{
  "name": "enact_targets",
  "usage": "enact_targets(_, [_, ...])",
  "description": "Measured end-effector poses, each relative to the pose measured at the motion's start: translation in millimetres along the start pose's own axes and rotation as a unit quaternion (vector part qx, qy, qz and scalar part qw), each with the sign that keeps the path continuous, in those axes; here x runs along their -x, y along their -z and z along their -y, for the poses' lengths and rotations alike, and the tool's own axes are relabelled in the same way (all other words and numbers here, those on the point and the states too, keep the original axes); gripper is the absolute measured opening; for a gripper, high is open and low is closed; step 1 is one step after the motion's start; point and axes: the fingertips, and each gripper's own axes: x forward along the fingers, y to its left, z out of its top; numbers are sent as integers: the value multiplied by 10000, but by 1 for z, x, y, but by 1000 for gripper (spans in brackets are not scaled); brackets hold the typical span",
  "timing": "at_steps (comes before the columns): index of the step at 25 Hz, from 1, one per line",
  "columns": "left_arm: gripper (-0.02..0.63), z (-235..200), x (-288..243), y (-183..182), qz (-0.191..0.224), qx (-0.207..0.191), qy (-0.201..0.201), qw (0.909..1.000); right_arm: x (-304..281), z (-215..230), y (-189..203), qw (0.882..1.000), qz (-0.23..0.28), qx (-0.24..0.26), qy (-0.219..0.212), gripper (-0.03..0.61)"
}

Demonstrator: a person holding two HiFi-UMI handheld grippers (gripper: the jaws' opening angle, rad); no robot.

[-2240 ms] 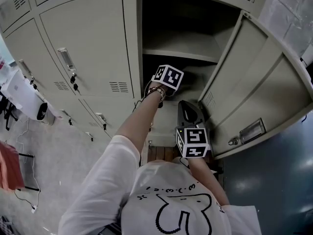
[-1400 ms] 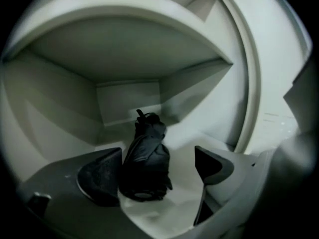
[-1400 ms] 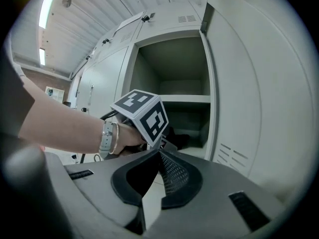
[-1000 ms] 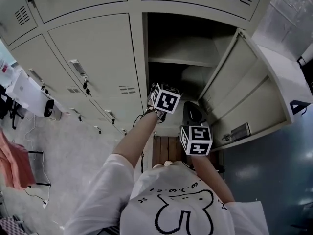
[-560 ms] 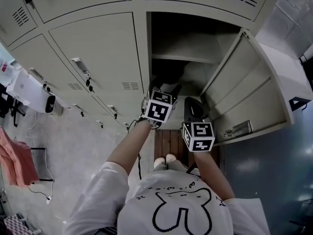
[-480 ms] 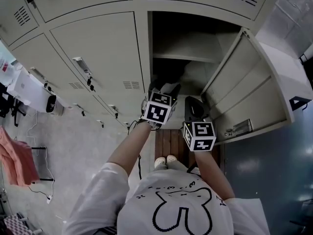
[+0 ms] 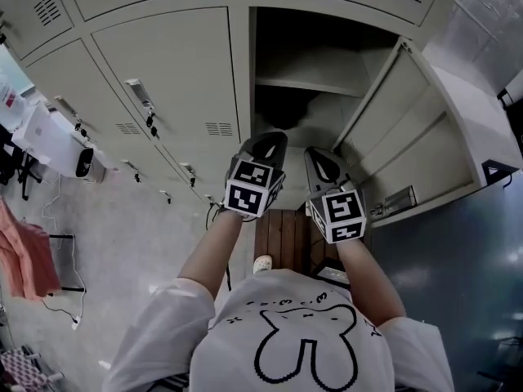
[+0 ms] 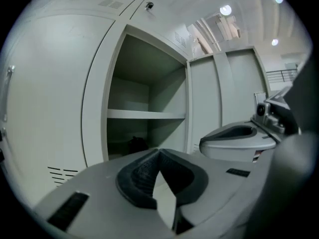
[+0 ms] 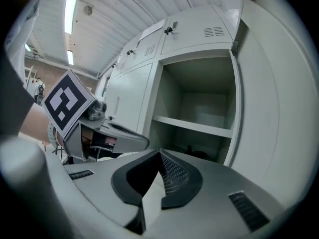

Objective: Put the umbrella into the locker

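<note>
The umbrella [image 7: 283, 109] is a dark bundle lying in the open locker [image 7: 306, 84] under its shelf; it also shows as a dark shape in the left gripper view [image 8: 136, 144] and as the umbrella [image 9: 197, 154] in the right gripper view. My left gripper [image 7: 273, 138] hangs just outside the locker mouth. Its jaws have just been closing and now stand shut with nothing between them [image 8: 159, 151]. Beside it, my right gripper [image 7: 316, 153] is also shut and empty [image 9: 159, 152]. Both point at the opening, apart from the umbrella.
The locker door [image 7: 421, 129] stands swung open to the right, with a latch [image 7: 400, 198] at its edge. Shut lockers [image 7: 163, 72] fill the wall to the left. A white device [image 7: 57, 141] sits on the floor at the left. Wooden boards [image 7: 282, 235] lie below the grippers.
The left gripper has drawn back out of the locker mouth toward the person and its jaws have closed. The right gripper rose a little beside it. The umbrella stays inside.
</note>
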Motion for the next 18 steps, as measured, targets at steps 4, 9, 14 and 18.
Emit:
enact_targets(4, [15, 14, 14, 2, 36, -199, -80, 9998, 9, -7, -7, 9992, 97, 197, -348, 11])
enact_targets(9, [15, 30, 35, -10, 352, 6, -156, 9993, 23, -9, -15, 9990, 266, 41, -367, 11])
enact_targets(14, [15, 39, 50, -15, 559, 177, -257, 9979, 33, -6, -18, 9987, 383, -81, -323, 11])
enact_targets(18, [15, 45, 56, -14, 615, 203, -277, 9975, 37, -9, -15, 9986, 316, -188, -374, 11])
